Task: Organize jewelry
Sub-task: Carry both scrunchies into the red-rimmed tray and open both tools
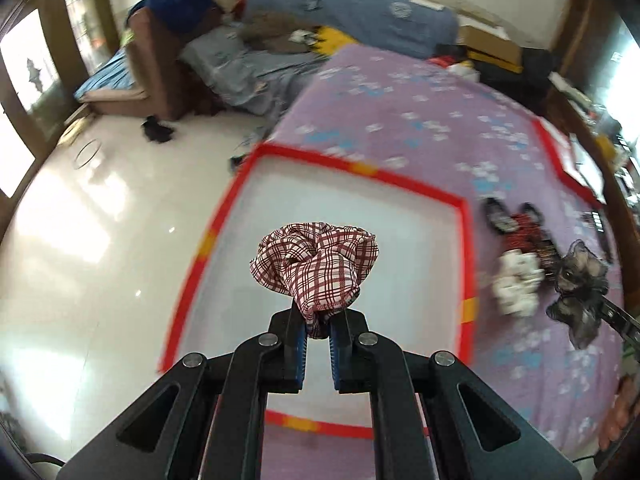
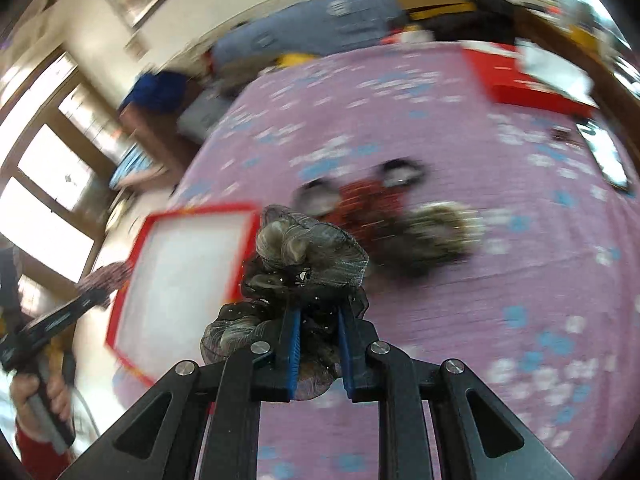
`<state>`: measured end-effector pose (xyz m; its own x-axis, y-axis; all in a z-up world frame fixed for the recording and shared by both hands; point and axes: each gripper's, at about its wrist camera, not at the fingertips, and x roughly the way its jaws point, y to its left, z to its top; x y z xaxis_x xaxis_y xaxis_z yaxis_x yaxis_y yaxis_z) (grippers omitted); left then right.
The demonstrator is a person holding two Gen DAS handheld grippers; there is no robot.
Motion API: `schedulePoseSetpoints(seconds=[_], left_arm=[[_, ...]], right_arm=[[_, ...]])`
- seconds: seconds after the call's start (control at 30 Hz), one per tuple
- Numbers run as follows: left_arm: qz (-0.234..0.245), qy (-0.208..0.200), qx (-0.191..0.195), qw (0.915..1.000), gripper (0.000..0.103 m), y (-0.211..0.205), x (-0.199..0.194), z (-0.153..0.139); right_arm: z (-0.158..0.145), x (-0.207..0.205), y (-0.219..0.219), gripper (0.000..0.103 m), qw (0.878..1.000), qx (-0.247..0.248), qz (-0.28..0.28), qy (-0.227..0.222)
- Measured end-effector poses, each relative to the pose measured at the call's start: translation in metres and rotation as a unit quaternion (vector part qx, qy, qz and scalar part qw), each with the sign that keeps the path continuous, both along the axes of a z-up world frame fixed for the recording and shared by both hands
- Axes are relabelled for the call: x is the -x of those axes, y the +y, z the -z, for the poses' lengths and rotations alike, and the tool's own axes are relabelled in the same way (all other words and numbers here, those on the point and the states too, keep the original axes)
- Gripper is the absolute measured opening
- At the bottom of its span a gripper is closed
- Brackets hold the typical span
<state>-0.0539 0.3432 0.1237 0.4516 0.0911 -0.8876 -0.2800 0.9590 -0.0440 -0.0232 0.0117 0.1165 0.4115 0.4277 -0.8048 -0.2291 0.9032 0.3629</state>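
My left gripper (image 1: pixel 319 322) is shut on a red-and-white plaid scrunchie (image 1: pixel 316 264) and holds it above a white tray with a red rim (image 1: pixel 400 178). My right gripper (image 2: pixel 319 320) is shut on a grey and black sheer scrunchie (image 2: pixel 308 256), raised over the purple bedspread just right of the tray's rim (image 2: pixel 200 211). The grey scrunchie also shows at the right of the left wrist view (image 1: pixel 580 284). More hair accessories lie on the bedspread: a white one (image 1: pixel 516 280), a red and black one (image 1: pixel 524 228), seen blurred in the right wrist view (image 2: pixel 372 200).
The purple flowered bedspread (image 1: pixel 420 112) covers the bed. A red box (image 2: pixel 520 80) lies at its far right. White tiled floor (image 1: pixel 100 220) is at the left, with a sofa and piled bedding (image 1: pixel 280 40) behind.
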Motion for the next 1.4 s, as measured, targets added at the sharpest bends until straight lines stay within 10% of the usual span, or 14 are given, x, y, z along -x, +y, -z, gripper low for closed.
schedulePoseSetpoints(seconds=[0.4, 0.83, 1.03, 1.4], left_arm=[[-0.010, 0.068, -0.013, 0.9976, 0.009, 0.046, 0.026, 0.049], [0.009, 0.090, -0.040, 0.9951, 0.023, 0.045, 0.034, 0.054], [-0.004, 0.058, -0.038, 0.9976, 0.048, 0.046, 0.044, 0.028], [-0.048, -0.001, -0.019, 0.9987, 0.052, 0.027, 0.052, -0.021]], right_arm=[[0.050, 0.032, 0.149, 0.018, 0.985, 0.029, -0.161, 0.046], [0.063, 0.042, 0.167, 0.033, 0.986, 0.036, -0.152, 0.049], [0.052, 0.047, 0.165, 0.054, 0.988, 0.037, -0.150, 0.027], [0.015, 0.062, 0.125, 0.060, 0.986, 0.031, -0.163, -0.029]])
